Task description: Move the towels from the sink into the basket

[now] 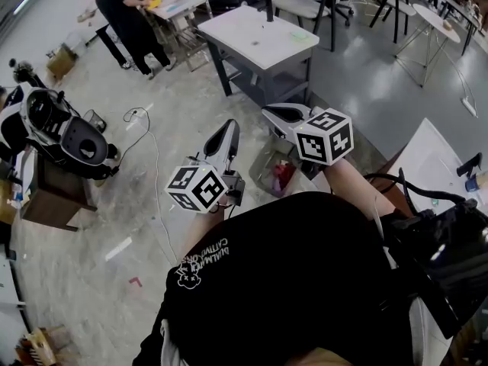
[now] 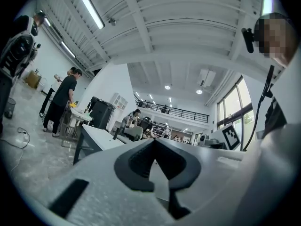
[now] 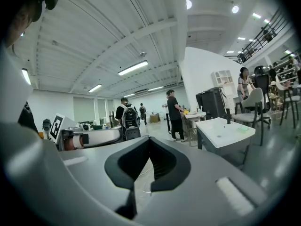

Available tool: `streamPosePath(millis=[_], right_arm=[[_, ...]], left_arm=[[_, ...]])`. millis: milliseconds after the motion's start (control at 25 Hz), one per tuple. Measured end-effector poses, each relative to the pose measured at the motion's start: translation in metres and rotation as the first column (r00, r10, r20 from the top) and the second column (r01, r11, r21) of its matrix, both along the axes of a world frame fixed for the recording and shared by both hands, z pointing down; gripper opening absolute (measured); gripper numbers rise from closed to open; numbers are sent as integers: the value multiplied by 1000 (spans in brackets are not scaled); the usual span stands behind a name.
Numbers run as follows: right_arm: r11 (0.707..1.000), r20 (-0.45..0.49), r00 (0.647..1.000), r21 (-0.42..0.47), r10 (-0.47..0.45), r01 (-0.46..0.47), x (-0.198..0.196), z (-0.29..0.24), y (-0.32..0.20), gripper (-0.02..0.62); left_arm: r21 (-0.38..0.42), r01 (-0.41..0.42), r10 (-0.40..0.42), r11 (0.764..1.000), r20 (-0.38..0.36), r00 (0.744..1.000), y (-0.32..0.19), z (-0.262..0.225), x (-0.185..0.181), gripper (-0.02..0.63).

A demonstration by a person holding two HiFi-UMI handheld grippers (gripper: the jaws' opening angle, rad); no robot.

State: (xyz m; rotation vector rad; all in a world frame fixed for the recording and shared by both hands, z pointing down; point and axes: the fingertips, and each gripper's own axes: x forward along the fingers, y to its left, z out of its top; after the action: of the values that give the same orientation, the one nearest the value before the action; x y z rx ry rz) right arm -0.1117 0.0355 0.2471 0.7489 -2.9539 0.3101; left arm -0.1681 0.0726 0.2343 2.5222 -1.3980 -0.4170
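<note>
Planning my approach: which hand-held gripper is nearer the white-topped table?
Right. The right hand-held gripper points just short of the white-topped table; the left hand-held gripper sits farther back and left.

Both arms reach out in front of the black shirt [image 1: 282, 280], bent at the elbow, each hand holding a gripper roughly level. The left gripper [image 1: 229, 126] sits just ahead of the shirt's left side, its nose pointing away from the body and tilted slightly up. Its marker cube [image 1: 197, 187] is nearest the shirt, with the left forearm [image 1: 194, 239] showing just behind it. The right gripper [image 1: 268, 113] is held a little farther out from the shirt, angled toward the left one, with the right forearm [image 1: 347, 185] behind it. In each gripper's own view the jaws are together at the tips, with nothing between them.
</note>
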Motion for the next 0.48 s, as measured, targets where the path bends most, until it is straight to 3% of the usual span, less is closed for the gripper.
streamPosePath(millis=[480], right_arm=[[1000,-37,999,7,-6,6,-6,9,0,6]], left_arm=[[-14,16,-16,1000,4,1000,4,10,-5,0]])
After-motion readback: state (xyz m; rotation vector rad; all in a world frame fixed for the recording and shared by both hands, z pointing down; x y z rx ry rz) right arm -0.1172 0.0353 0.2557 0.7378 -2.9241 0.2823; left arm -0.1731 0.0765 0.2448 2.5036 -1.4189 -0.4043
